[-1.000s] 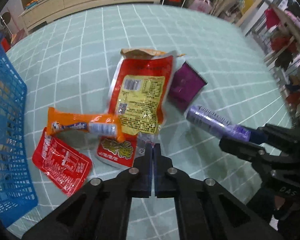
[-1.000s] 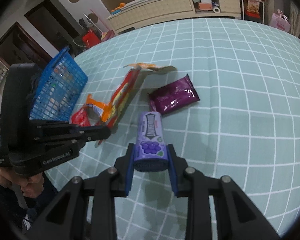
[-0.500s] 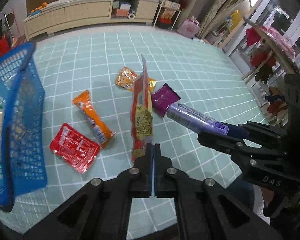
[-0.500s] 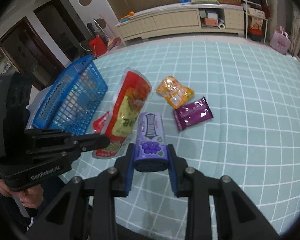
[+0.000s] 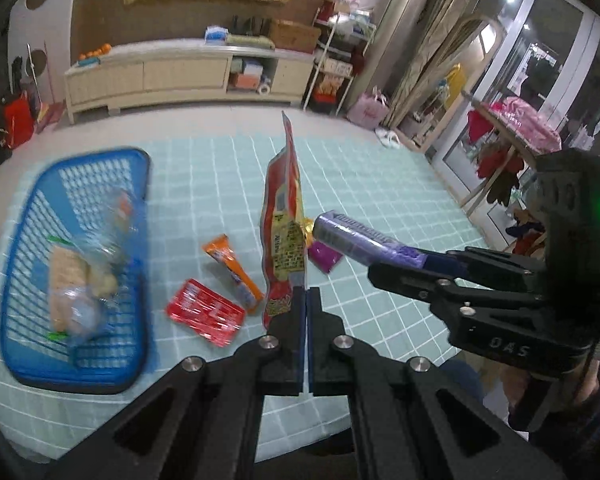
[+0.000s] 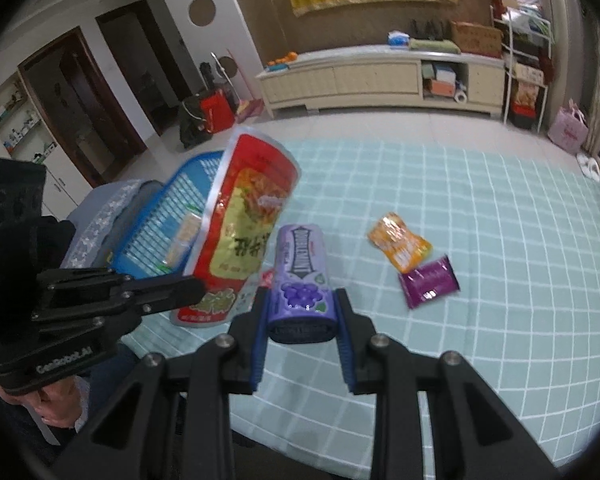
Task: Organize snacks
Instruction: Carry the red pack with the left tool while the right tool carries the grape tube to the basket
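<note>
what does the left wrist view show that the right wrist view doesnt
Only the left wrist view shows the orange stick pack, the flat red packet and the blue basket's contents.

Only the right wrist view shows the small orange pouch in full, and the big red bag's front.

Both show the blue basket, the big red bag pinched in the left hand-held gripper, the purple canister clamped in the right hand-held gripper, and the purple wrapper.

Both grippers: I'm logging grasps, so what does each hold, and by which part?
Left gripper pinches the large red snack bag by its bottom edge. Right gripper clamps the purple grape candy container across its near end.
</note>
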The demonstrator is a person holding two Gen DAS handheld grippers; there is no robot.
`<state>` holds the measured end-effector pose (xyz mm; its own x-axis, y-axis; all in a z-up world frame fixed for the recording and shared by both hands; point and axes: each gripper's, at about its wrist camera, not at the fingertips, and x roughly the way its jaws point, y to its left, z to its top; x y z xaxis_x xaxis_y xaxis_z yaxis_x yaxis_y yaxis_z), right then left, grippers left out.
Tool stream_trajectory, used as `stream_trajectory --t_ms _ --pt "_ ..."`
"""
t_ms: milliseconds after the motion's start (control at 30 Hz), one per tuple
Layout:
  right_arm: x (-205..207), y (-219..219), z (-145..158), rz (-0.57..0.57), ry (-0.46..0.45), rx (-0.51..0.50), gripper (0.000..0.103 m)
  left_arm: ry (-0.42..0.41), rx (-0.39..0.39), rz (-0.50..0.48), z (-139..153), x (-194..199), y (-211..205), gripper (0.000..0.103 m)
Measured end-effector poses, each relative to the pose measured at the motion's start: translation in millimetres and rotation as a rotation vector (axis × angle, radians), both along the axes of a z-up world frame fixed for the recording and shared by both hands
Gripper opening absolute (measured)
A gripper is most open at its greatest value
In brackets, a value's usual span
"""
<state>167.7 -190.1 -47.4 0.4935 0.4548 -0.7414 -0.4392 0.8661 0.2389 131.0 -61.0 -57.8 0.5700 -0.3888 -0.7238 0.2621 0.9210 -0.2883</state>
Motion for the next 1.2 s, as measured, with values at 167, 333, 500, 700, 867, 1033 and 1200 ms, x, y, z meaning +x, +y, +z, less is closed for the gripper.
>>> stream_trajectory --t_ms 167,333,500,700,867,1033,1200 --pt "-2.0 32.7 12.2 0.029 -0.028 0.026 0.034 -0.036 0.004 0.044 15.5 -10.6 39.5 0.0" --pt "-2.2 64.8 14.4 0.056 -0.021 0.073 0.034 -0.057 0.023 0.093 23.5 -19.4 76.7 0.0" --pt "-2.9 97.2 12.0 0.082 -0.015 0.089 0.035 -0.056 0.037 0.136 17.9 -28.8 109.8 0.0" --pt "-2.0 129.0 1.6 0.122 0.005 0.073 0.034 -0.018 0.026 0.158 -1.9 -30.0 130.4 0.0" --pt "0.9 141.1 -10.5 0.125 0.032 0.059 0.034 0.022 0.051 0.151 -19.2 -21.0 131.4 0.0" --pt "1.9 144.8 -16.8 0.111 0.045 0.051 0.034 0.042 0.069 0.141 -34.2 -14.7 130.6 0.0" --pt "3.5 137.2 -19.9 0.088 0.06 0.055 0.035 0.033 0.127 0.13 -45.3 -9.4 127.0 0.009"
